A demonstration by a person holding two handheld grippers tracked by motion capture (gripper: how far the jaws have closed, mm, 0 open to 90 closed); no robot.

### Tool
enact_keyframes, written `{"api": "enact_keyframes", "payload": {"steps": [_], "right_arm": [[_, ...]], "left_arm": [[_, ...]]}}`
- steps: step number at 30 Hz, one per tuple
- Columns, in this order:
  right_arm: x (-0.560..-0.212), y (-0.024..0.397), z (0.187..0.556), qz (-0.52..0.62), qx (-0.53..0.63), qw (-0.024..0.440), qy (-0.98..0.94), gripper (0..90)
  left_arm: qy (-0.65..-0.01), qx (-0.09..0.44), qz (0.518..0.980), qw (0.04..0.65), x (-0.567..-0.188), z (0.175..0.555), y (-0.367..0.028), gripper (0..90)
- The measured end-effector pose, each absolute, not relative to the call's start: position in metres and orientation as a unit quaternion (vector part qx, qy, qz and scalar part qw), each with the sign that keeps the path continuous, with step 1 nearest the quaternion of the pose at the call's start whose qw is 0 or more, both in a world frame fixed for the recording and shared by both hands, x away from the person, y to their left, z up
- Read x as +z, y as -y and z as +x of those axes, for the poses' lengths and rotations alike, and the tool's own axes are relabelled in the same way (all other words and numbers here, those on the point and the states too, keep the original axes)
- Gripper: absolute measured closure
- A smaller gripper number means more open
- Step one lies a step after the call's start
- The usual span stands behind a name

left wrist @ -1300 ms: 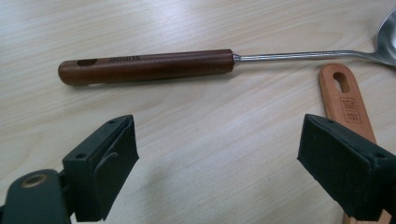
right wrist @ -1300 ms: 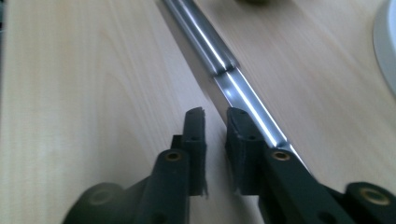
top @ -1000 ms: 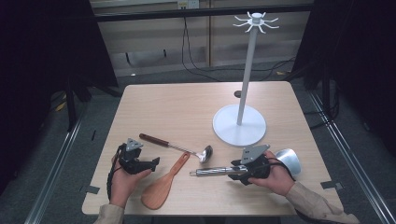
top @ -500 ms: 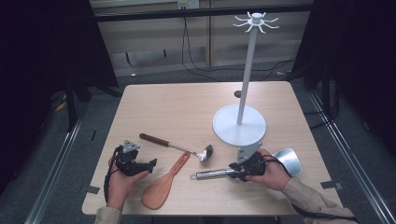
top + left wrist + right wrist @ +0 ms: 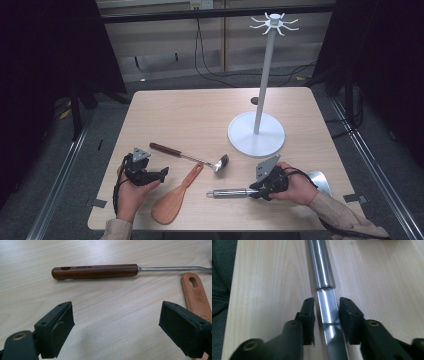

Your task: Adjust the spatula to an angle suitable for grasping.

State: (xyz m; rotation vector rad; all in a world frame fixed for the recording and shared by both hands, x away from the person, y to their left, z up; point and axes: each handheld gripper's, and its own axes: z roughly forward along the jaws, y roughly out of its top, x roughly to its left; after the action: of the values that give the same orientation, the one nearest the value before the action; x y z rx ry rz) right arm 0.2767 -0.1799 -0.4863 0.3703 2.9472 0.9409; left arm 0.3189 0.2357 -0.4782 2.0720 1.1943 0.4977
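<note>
A steel utensil (image 5: 227, 193) lies along the table's front edge, its shiny head (image 5: 320, 181) showing behind the right hand. My right gripper (image 5: 252, 192) sits over its flat shank (image 5: 329, 315). The jaws have just been closing, and they now press on the shank from both sides, just behind the round handle (image 5: 322, 265). My left gripper (image 5: 162, 172) rests open at the front left with bare table between its pads (image 5: 116, 332). Just beyond it lie a ladle with a brown handle (image 5: 95, 271) and a wooden rice paddle (image 5: 197, 297).
A white stand (image 5: 256, 135) with a round base and a ring of hooks at the top rises at the right middle of the table. The ladle (image 5: 185, 156) and the paddle (image 5: 175, 197) lie between my two hands. The table's front edge is close to both wrists.
The right gripper has shifted slightly at the steel utensil, with its jaws drawn in on the shank. The left hand, ladle and paddle have kept still.
</note>
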Motion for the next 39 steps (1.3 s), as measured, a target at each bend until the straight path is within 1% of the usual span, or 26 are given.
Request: {"api": "enact_keyframes", "payload": {"steps": [1, 3, 4, 7, 8, 10, 11, 14, 17, 18, 19, 21, 25, 27, 30, 31, 33, 39], "right_arm": [[-0.487, 0.179, 0.277, 0.116, 0.303, 0.012, -0.946, 60.7], [-0.486, 0.176, 0.276, 0.109, 0.294, 0.022, -0.949, 61.0], [-0.485, 0.175, 0.276, 0.110, 0.291, 0.020, -0.950, 61.7], [-0.486, 0.175, 0.277, 0.106, 0.297, 0.017, -0.949, 71.3], [-0.485, 0.176, 0.278, 0.088, 0.298, 0.010, -0.950, 72.9], [-0.485, 0.176, 0.278, 0.082, 0.295, 0.012, -0.952, 73.9], [-0.484, 0.174, 0.277, 0.069, 0.292, 0.015, -0.954, 75.7], [-0.483, 0.174, 0.277, 0.064, 0.288, 0.020, -0.955, 75.9], [-0.479, 0.179, 0.273, 0.051, 0.284, 0.038, -0.957, 76.0], [-0.479, 0.179, 0.273, 0.051, 0.284, 0.038, -0.957, 76.0], [-0.472, 0.185, 0.272, 0.061, 0.303, 0.050, -0.950, 76.2], [-0.469, 0.187, 0.271, 0.066, 0.312, 0.055, -0.946, 76.3], [-0.445, 0.214, 0.270, 0.108, 0.394, 0.103, -0.907, 76.4], [-0.442, 0.218, 0.270, 0.119, 0.406, 0.110, -0.900, 76.4], [-0.436, 0.233, 0.271, 0.174, 0.448, 0.133, -0.867, 76.4], [-0.432, 0.239, 0.271, 0.207, 0.471, 0.143, -0.845, 76.5], [-0.430, 0.241, 0.271, 0.219, 0.480, 0.149, -0.836, 76.4], [-0.414, 0.251, 0.271, 0.319, 0.538, 0.187, -0.758, 76.5]], "left_arm": [[-0.461, 0.193, 0.795, 0.344, -0.478, 0.319, -0.235, 12.2], [-0.462, 0.196, 0.793, 0.345, -0.478, 0.319, -0.235, 12.2], [-0.464, 0.194, 0.792, 0.346, -0.478, 0.319, -0.235, 12.2], [-0.462, 0.193, 0.794, 0.345, -0.478, 0.319, -0.236, 12.2], [-0.464, 0.194, 0.793, 0.345, -0.478, 0.320, -0.236, 12.2], [-0.465, 0.195, 0.791, 0.347, -0.478, 0.320, -0.236, 12.2], [-0.462, 0.196, 0.793, 0.346, -0.478, 0.320, -0.238, 12.3], [-0.466, 0.195, 0.789, 0.350, -0.478, 0.320, -0.237, 12.3], [-0.465, 0.201, 0.787, 0.351, -0.476, 0.319, -0.238, 12.3], [-0.465, 0.201, 0.787, 0.351, -0.476, 0.319, -0.238, 12.3], [-0.466, 0.199, 0.786, 0.353, -0.476, 0.319, -0.238, 12.3], [-0.467, 0.199, 0.786, 0.353, -0.476, 0.319, -0.238, 12.4], [-0.468, 0.202, 0.785, 0.351, -0.476, 0.320, -0.238, 12.5], [-0.466, 0.202, 0.787, 0.349, -0.476, 0.321, -0.238, 12.6], [-0.466, 0.204, 0.786, 0.350, -0.476, 0.322, -0.237, 12.7], [-0.467, 0.205, 0.785, 0.351, -0.476, 0.322, -0.237, 12.8], [-0.464, 0.204, 0.787, 0.352, -0.475, 0.323, -0.237, 12.9], [-0.464, 0.206, 0.787, 0.351, -0.475, 0.323, -0.236, 13.0]]}}
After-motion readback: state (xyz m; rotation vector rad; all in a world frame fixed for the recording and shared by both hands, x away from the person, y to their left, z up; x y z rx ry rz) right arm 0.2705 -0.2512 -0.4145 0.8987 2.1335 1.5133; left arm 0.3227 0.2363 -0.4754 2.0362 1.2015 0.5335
